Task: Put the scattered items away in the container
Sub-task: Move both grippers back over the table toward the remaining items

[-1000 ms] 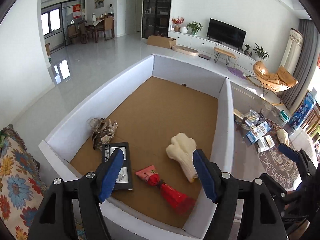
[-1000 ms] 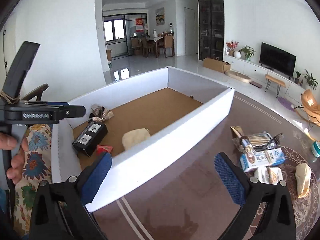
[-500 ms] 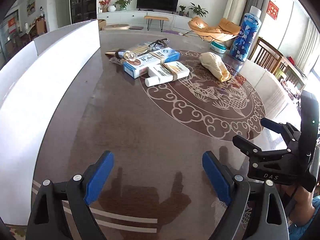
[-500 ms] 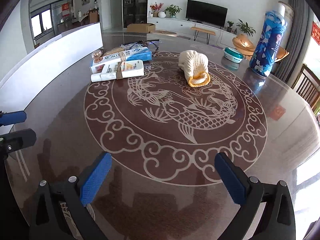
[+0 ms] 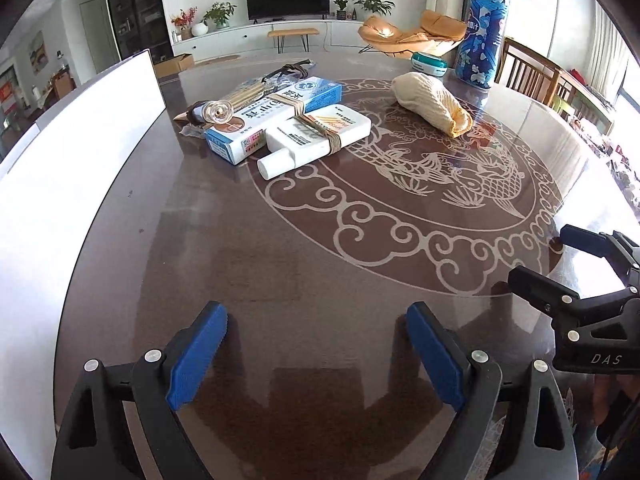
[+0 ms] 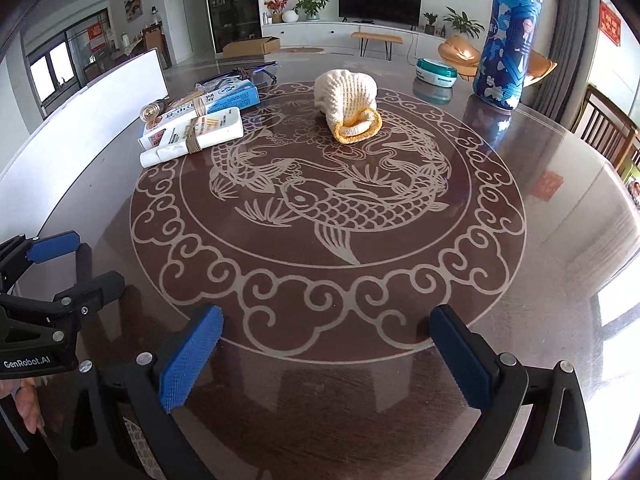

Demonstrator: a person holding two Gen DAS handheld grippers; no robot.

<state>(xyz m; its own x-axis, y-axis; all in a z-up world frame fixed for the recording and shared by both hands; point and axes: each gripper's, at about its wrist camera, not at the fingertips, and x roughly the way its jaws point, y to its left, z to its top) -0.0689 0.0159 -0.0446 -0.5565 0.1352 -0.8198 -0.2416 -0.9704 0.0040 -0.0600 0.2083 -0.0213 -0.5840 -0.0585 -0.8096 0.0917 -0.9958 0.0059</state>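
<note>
Both grippers are swung from the white container (image 5: 80,152) toward the items left on the worktop (image 5: 320,260).
Left gripper (image 5: 316,344) and right gripper (image 6: 328,348) jaws are spread, empty; the knitted glove (image 6: 348,104), judged soft and light, is best pinched mid-body.

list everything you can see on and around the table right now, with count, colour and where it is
container: 1, white walls, left edge of the table
table: 1, dark brown with pale fish and cloud pattern
boxes bound with rubber bands: 2, one blue and white, one white, far left beside the container
small clutter: count unclear, clear and tan bits plus dark cords, behind the boxes
knitted glove: 1, cream with yellow cuff, far centre
round tin: 1, teal and white, far right
tall canister: 1, blue patterned, upright, far right
left gripper: 1, black with blue fingers, open, empty
right gripper: 1, black with blue fingers, open, empty
</note>
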